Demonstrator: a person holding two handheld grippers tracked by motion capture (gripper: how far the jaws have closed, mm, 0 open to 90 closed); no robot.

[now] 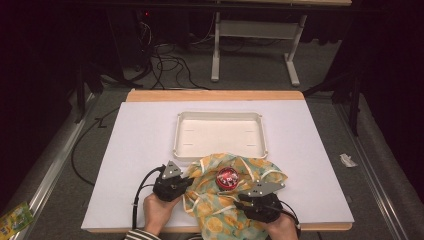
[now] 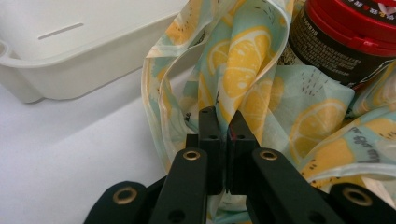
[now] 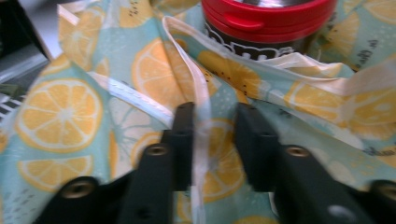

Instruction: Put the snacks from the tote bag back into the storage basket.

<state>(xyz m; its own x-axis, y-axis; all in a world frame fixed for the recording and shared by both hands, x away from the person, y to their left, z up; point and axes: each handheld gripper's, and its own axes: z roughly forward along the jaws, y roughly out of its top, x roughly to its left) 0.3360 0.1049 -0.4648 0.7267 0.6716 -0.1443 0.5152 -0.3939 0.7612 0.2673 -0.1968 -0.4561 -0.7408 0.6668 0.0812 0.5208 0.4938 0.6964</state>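
Left gripper point(image 2: 223, 122) pinches lemon-print bag point(image 2: 261, 79) — right gripper point(image 3: 212, 119) straddles its hem.

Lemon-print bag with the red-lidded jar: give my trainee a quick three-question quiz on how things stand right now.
1. True or false: the left gripper has its fingers pinched on the lemon-print bag.
2. Where does the red-lidded jar stand? A) in the white tray; B) amid the bag's folds, in front of the tray; C) on the floor.
3. In the right gripper view, what runs between the spread fingers of the right gripper?

Key: 1. True, the cloth sits between nearly closed fingers. 2. B. 3. A pale edge strip of the bag, not yet pinched.
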